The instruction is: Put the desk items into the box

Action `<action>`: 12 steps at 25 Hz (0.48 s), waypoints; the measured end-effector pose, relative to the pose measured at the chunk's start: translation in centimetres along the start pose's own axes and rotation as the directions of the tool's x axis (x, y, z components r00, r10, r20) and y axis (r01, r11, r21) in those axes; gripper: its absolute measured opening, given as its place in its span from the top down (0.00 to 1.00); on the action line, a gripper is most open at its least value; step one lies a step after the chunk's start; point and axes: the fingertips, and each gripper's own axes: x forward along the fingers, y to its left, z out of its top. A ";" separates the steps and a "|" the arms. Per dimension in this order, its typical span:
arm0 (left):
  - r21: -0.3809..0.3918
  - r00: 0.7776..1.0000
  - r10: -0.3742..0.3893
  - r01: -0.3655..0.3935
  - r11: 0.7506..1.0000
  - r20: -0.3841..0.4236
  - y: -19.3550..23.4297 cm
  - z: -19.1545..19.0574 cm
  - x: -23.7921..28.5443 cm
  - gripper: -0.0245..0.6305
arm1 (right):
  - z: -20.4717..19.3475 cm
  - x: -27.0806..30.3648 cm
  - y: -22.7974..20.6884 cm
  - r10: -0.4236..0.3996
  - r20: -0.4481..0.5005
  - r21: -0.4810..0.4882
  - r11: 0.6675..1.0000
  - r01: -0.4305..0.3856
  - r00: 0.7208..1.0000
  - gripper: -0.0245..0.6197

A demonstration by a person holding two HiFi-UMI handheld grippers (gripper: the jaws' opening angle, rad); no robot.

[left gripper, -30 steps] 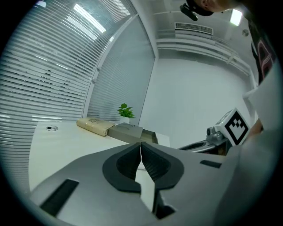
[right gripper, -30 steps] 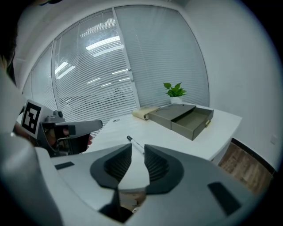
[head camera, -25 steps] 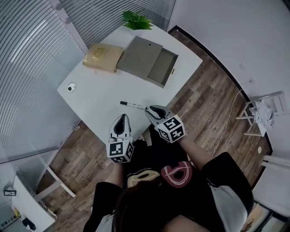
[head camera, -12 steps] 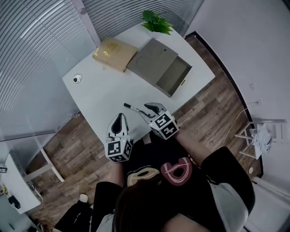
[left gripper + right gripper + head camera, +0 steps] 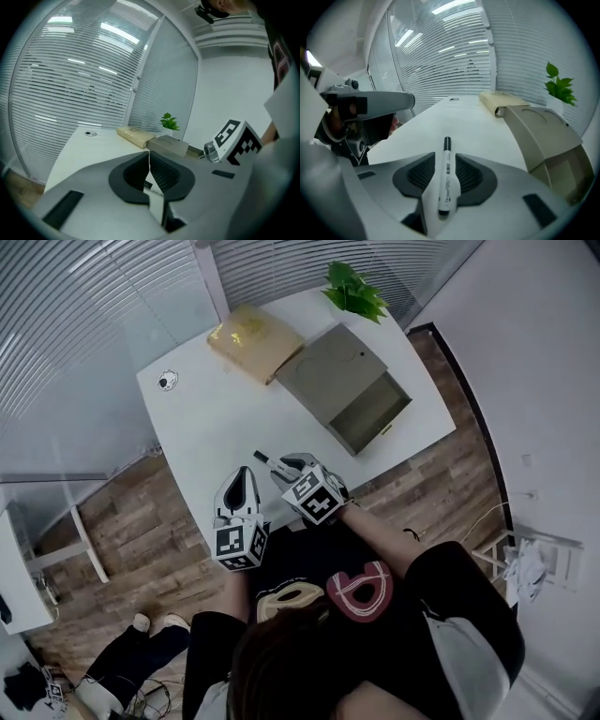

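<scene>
A white marker with a black cap lies on the white desk near its front edge. My right gripper has its jaws on either side of the marker, with a thin gap at each pad, so it is open around it. The black cap points away toward the far side of the desk. My left gripper hovers just left of it, shut and empty. The grey box sits at the far right of the desk, its drawer part pulled open toward the right edge.
A tan wrapped package lies against the box's left side. A green plant stands at the far corner. A small round fitting sits near the desk's left edge. Window blinds line the far side and wooden floor surrounds the desk.
My right gripper has slid forward along the marker, so more of the marker now lies between its jaws. The left gripper has kept its place beside it. The head view has swung round.
</scene>
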 end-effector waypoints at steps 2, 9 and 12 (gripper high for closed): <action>-0.002 1.000 0.028 -0.028 1.000 0.004 0.2 0.0 -0.2 0.93 | -0.1 0.6 0.2 0.011 -0.026 -0.020 1.000 -0.011 1.000 0.74; -0.023 0.992 0.122 -0.122 0.992 0.020 1.3 0.3 -0.8 0.93 | -0.2 1.8 0.5 0.042 -0.065 -0.045 0.998 -0.045 0.997 0.75; -0.030 0.990 0.140 -0.140 0.990 0.010 1.2 -0.1 -1.0 0.93 | -0.6 2.2 0.4 0.030 -0.084 -0.049 0.998 -0.035 0.996 0.75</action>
